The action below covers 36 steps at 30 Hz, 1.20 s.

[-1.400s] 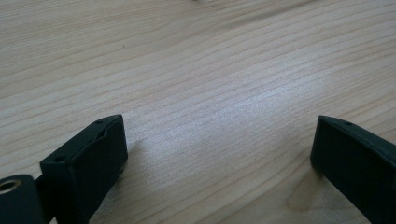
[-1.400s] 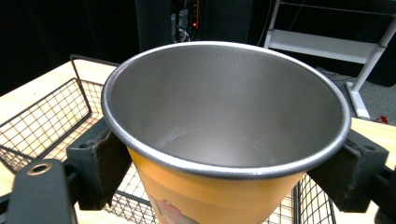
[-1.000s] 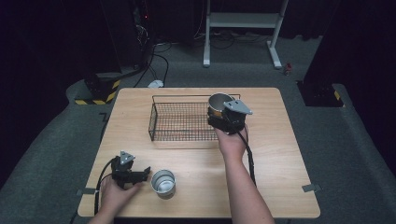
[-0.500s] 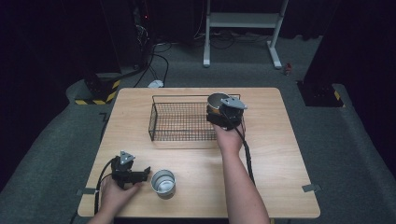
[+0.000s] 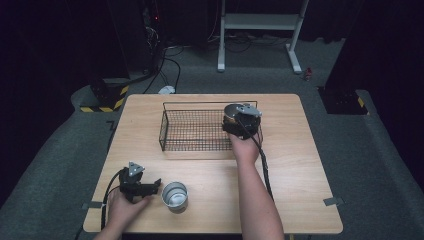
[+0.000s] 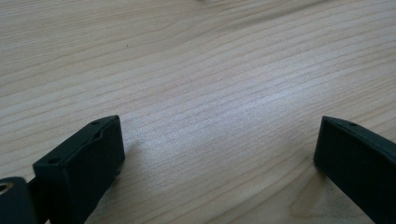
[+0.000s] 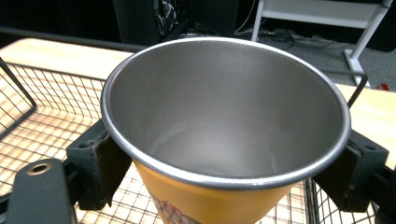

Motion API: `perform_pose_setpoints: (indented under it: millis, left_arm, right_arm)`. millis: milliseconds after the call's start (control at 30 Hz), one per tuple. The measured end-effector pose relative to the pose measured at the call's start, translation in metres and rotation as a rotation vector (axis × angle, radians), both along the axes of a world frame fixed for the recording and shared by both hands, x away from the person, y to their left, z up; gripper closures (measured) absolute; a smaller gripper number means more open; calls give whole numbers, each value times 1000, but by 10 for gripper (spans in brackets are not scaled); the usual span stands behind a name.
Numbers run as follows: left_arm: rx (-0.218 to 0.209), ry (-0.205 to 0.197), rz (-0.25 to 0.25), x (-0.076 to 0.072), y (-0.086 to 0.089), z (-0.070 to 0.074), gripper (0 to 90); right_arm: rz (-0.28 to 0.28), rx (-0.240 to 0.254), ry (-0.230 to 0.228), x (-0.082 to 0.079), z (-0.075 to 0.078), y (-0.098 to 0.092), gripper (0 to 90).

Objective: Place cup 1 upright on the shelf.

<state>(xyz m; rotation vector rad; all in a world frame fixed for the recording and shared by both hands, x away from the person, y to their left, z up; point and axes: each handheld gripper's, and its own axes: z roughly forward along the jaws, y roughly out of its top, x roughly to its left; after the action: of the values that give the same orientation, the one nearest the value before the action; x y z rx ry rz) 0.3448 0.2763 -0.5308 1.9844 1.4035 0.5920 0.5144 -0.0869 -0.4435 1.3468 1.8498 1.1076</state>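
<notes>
Wooden table (image 5: 300, 165): right gripper (image 5: 241, 121) clamped on yellow steel-lined cup (image 7: 224, 140), now lowered into wire basket (image 5: 172, 135) at far right corner, nearly placed; left gripper (image 5: 150, 187) idle, wide open, empty, near front edge beside steel cup (image 5: 175, 196).

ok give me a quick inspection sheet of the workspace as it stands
surface: wooden table, bare around the things
job's things: yellow cup with metal inside, upright over the right end of the wire basket; second metal cup upright near the front edge
clutter: nothing seen
grippers: right gripper shut on the yellow cup; left gripper open on the table beside the metal cup, nothing between its jaws
cables: one trails from each gripper; more on the floor behind
surroundings: dark room, grey carpet, white stand, striped block
</notes>
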Motion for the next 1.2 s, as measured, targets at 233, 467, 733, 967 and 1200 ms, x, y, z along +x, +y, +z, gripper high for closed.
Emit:
perform_pose_setpoints:
  millis: [233,467,733,967,1200]
  left_arm:
    - [0,0,0,0,0,0,22]
    - [1,0,0,0,0,0,22]
    - [0,0,0,0,0,0,22]
    - [0,0,0,0,0,0,22]
    - [0,0,0,0,0,0,22]
  right_arm:
    - [-2,-26,35,2,-10,1,144]
    - [-3,-33,60,4,-17,6,144]
    - [7,-44,75,6,-20,11,143]
    - [15,-59,81,7,-20,13,143]
    - [26,-83,92,6,-19,12,142]
